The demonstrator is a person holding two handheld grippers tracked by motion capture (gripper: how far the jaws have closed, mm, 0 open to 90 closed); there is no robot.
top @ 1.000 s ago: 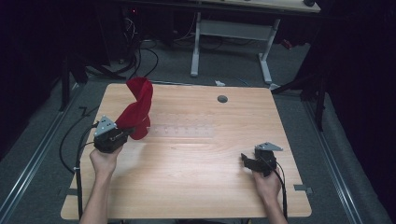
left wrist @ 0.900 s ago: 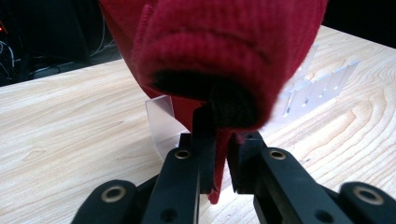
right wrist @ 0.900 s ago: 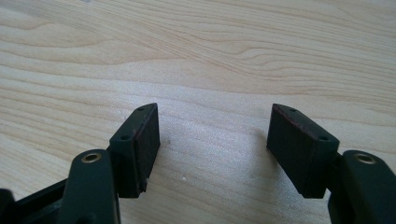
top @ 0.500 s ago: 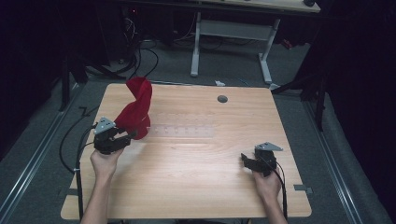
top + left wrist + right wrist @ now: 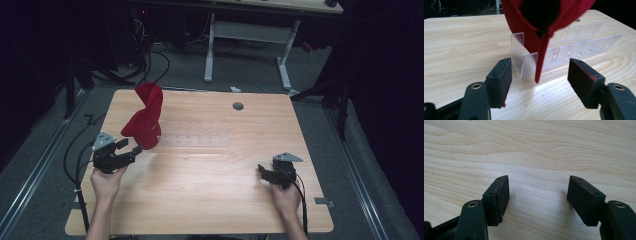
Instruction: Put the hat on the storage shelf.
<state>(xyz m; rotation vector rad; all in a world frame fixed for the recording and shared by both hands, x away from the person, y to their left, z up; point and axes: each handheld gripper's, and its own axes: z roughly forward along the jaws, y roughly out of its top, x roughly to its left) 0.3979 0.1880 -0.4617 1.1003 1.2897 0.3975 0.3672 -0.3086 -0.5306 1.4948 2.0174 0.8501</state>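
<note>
Red cap [image 5: 145, 120] propped on clear rack [image 5: 197, 140], table's left. Left gripper [image 5: 539, 75] spread wide, empty, brim between jaws: grasp likely pending, closing needed. Right gripper [image 5: 537, 195] wide, empty, rested apart.

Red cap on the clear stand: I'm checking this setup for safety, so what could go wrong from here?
1. The red cap sits on a thin clear acrylic stand; a nudge from the open left tool may tip both.
2. The cap's brim hangs between the left tool's pads, so shutting might pinch only the brim's edge and drag the cap askew.
3. The right tool is open over bare table, too far off to steady the stand.
</note>
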